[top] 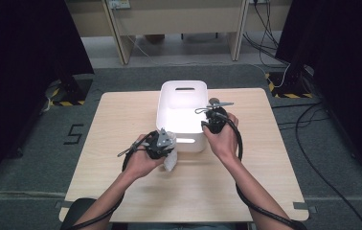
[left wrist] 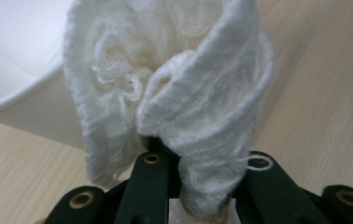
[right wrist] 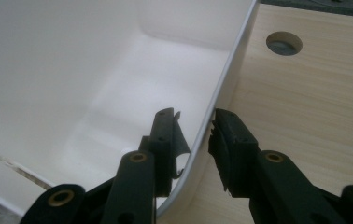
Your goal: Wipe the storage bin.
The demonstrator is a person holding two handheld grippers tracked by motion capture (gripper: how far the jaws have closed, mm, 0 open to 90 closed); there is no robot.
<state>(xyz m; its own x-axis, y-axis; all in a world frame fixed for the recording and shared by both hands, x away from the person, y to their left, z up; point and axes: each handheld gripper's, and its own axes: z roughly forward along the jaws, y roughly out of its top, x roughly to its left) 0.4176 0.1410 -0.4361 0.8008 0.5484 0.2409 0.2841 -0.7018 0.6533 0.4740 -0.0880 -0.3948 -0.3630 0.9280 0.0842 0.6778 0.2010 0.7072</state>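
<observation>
Two hand-held grippers are working at the white bin (top: 181, 112), which is sitting on the light wood table (top: 121, 120), toward its far middle. Left hand-held gripper (top: 165, 152) is pinching a white knitted cloth (top: 170, 162): in the left gripper view its black jaws are pressing in on the bunched lower end of the cloth (left wrist: 179, 98), and the rest is fanning out in loose folds ahead of them. That cloth is hanging just outside the bin's near left corner, over the table, with the bin wall (left wrist: 20, 79) showing right behind it; whether cloth and wall are touching, can't tell. The left hand (top: 143, 160) is sitting low by that corner, forearm coming in from the near edge. Right hand-held gripper (top: 213, 120) is straddling the bin's right wall near its front corner: in the right gripper view one jaw is sitting inside the bin (right wrist: 95, 84), the other outside over the table (right wrist: 305, 102), with the thin rim running up between them. Inner pad is looking pressed to the wall; outer pad is showing a narrow gap at its tip, so whether the jaws are actually clamping the rim is unclear. The right hand (top: 224, 139) is resting beside the bin's right side. A round hole (right wrist: 284, 43) in the tabletop is showing past the rim in that view. Bin interior is looking bare white, a slot handle (top: 185, 88) cut in its far wall.
</observation>
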